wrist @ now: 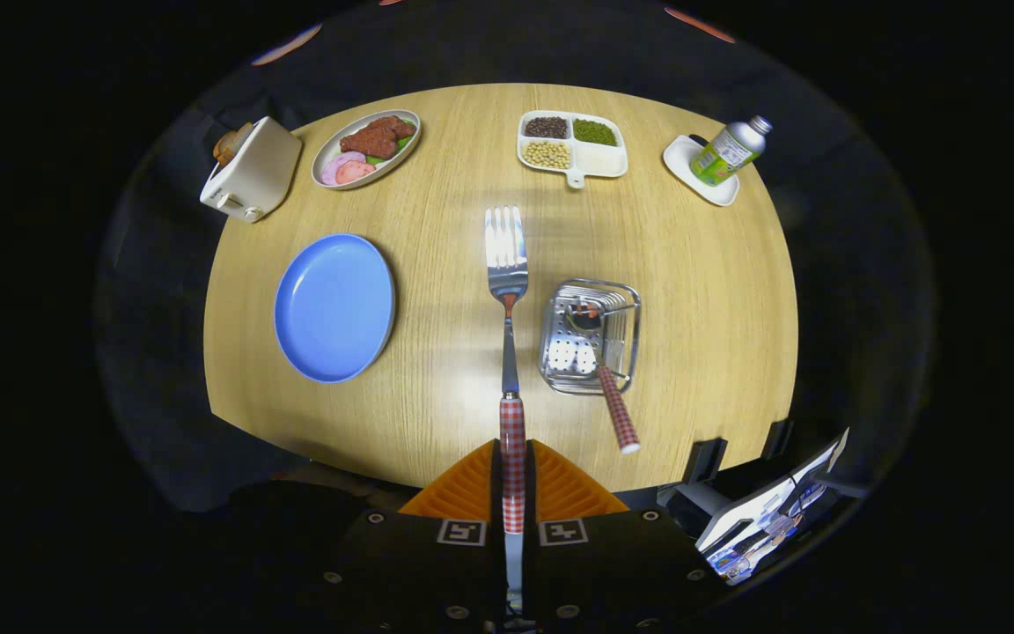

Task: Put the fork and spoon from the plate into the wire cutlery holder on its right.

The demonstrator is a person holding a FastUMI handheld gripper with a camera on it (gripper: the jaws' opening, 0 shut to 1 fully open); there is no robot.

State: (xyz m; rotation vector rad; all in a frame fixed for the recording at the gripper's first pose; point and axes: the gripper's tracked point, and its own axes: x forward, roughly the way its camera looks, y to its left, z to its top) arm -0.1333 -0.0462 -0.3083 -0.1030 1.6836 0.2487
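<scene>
My gripper [513, 467] is shut on the fork [507, 264], both fingers pressing its red-checked handle. The fork points straight ahead, tines far from me, held above the wooden table. The wire cutlery holder [591, 335] stands just right of the fork's neck. A spoon [610, 392] with the same checked handle lies in the holder, bowl inside and handle leaning out over its near rim. The blue plate [334, 306] sits bare to the left of the fork.
Along the table's far side stand a white toaster [252, 170], an oval dish of sliced meat [366, 147], a divided tray of beans [572, 145] and a bottle [730, 151] on a small white dish. A device with a screen [767, 511] sits off the near right edge.
</scene>
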